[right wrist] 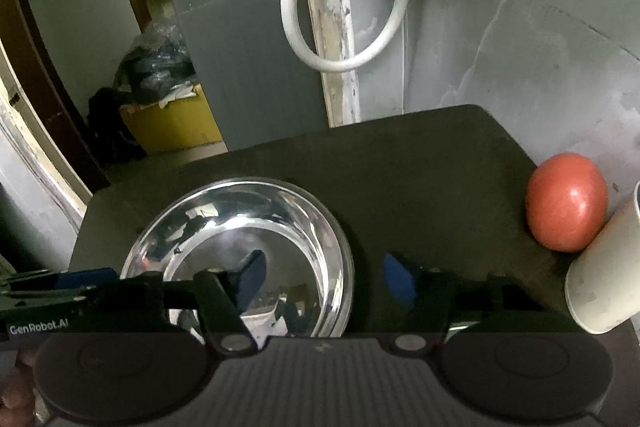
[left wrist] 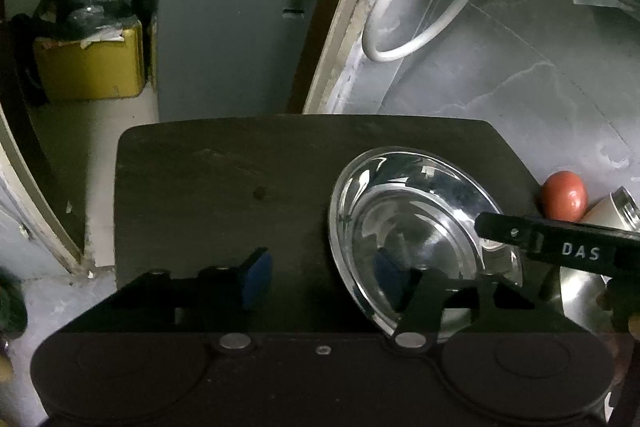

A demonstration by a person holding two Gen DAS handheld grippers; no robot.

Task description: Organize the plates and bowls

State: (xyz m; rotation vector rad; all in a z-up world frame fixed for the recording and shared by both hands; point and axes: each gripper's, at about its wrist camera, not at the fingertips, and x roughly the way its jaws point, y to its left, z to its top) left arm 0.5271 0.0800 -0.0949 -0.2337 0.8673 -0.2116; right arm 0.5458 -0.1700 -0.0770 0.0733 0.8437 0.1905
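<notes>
Lay at about four o'clock on the dark matte table [left wrist: 224,179] in the left wrist view: a shallow round steel bowl [left wrist: 416,227], mirror-bright and smooth, its near rim cut off behind the left gripper [left wrist: 320,279], spread wide and empty, with one blue pad [left wrist: 258,279] clear of the bowl and the other over its basin. Hung likewise released, the right gripper [right wrist: 324,283], straddling the bowl's right rim. Rested at three o'clock a glossy reddish egg-shaped object [right wrist: 566,201] touching a pale cylinder [right wrist: 608,279], partly cropped.
</notes>
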